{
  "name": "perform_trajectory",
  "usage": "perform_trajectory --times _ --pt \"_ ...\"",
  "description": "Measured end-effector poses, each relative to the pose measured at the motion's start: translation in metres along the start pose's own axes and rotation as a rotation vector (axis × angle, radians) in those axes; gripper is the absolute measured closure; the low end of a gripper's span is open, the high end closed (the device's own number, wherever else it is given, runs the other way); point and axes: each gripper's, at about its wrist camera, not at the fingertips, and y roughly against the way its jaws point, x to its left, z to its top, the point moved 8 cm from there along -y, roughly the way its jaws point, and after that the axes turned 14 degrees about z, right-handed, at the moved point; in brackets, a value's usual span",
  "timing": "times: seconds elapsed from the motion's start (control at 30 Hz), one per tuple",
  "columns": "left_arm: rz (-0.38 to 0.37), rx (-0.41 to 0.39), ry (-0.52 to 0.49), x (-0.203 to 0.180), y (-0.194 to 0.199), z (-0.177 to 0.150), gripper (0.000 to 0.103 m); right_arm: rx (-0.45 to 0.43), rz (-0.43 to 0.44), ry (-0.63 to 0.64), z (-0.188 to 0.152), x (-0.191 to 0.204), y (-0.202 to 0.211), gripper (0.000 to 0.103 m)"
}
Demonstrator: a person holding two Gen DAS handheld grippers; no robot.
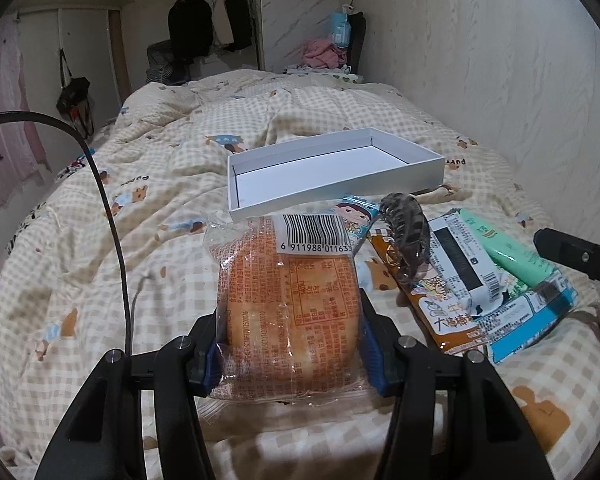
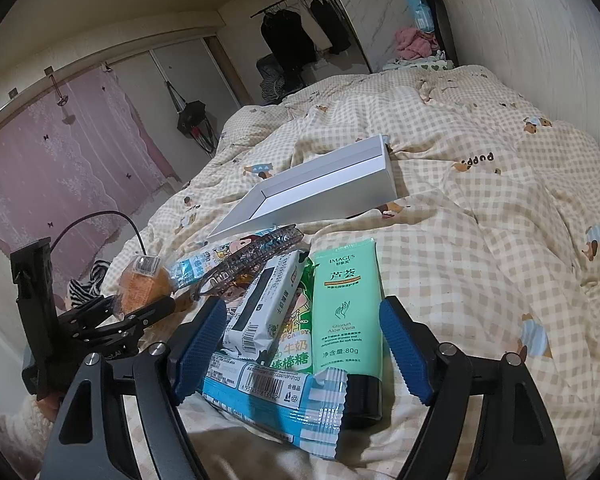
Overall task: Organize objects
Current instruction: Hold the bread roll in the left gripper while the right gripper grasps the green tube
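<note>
My left gripper (image 1: 290, 354) is shut on a packaged bread bun (image 1: 288, 304) in clear wrap, held just above the bed; it also shows in the right wrist view (image 2: 144, 286). An empty white box lid (image 1: 332, 168) lies open beyond it on the quilt, also seen in the right wrist view (image 2: 320, 186). My right gripper (image 2: 304, 350) is open, its jaws either side of a green hand cream tube (image 2: 346, 312), a white wipes pack (image 2: 266, 304) and a blue snack pack (image 2: 272, 400). A dark hair claw (image 1: 408, 232) rests on the pile.
The checked quilt (image 1: 148, 240) covers the whole bed. A wall (image 1: 500, 60) runs along the right side. A black cable (image 1: 112, 220) arcs at the left. A clothes rack (image 1: 212, 28) and pink curtains (image 2: 60, 152) stand beyond the bed.
</note>
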Motion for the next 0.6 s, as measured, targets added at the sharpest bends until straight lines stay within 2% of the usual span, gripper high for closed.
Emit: perform_trajectory --times 0.43,0.47,0.5,0.6 --pt "-0.026 0.012 0.024 0.004 -0.005 -0.002 0.044 0.013 0.003 -0.001 0.000 0.000 -0.002 0.022" --pt "-0.034 0.011 0.031 0.005 -0.004 -0.002 0.044 0.022 0.007 -0.001 -0.001 0.000 -0.003 0.019" --pt "-0.043 0.009 0.042 0.006 -0.004 -0.002 0.044 0.041 0.022 0.002 -0.001 0.002 -0.006 0.010" --pt "-0.075 0.003 0.081 0.011 -0.002 -0.001 0.044 0.066 0.037 0.013 0.003 0.004 -0.007 0.009"
